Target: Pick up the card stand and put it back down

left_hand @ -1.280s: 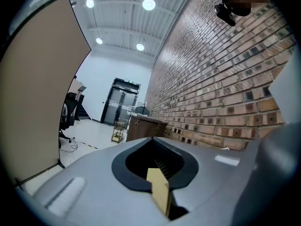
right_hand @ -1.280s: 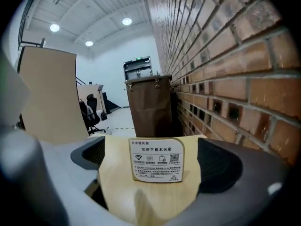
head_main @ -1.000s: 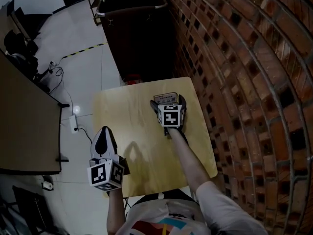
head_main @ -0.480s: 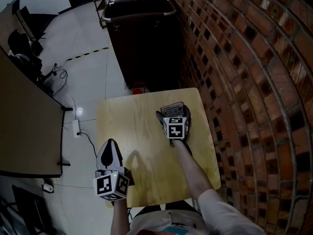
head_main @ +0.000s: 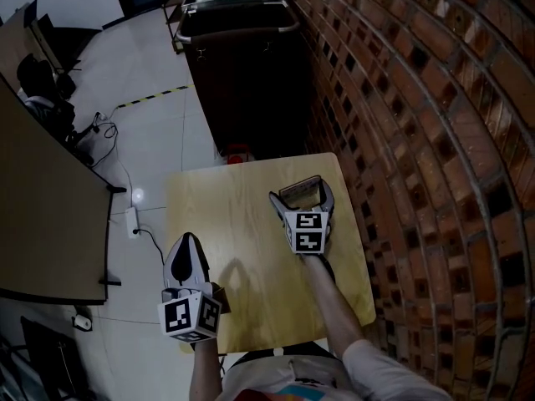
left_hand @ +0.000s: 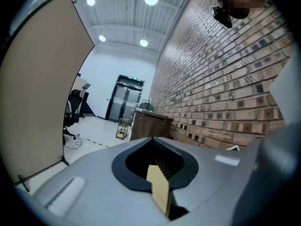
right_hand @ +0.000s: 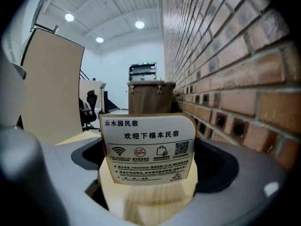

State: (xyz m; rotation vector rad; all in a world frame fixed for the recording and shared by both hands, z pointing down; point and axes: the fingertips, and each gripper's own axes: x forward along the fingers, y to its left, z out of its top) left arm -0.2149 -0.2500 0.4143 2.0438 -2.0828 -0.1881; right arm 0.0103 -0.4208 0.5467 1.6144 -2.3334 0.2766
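Note:
The card stand [head_main: 301, 187], a pale wooden base carrying a white printed card, sits between the jaws of my right gripper [head_main: 301, 194] near the far right part of the light wooden table [head_main: 226, 215]. In the right gripper view the card [right_hand: 148, 145] faces the camera and its wooden base [right_hand: 149, 204] fills the gap between the grey jaws, which are shut on it. My left gripper [head_main: 185, 247] hovers by the table's left front edge with its jaws pressed together on nothing. The left gripper view shows only a sliver of table through those jaws [left_hand: 159, 192].
A brick wall [head_main: 418, 140] runs close along the table's right side. A dark cabinet on a cart [head_main: 242, 65] stands just beyond the table's far edge. A beige partition [head_main: 42, 215], cables [head_main: 100, 128] and an office chair [head_main: 38, 73] are on the floor to the left.
The card's face, seen from above earlier, now shows nearly edge-on between the right jaws. The left gripper keeps its place by the table's left edge. The head camera has shifted.

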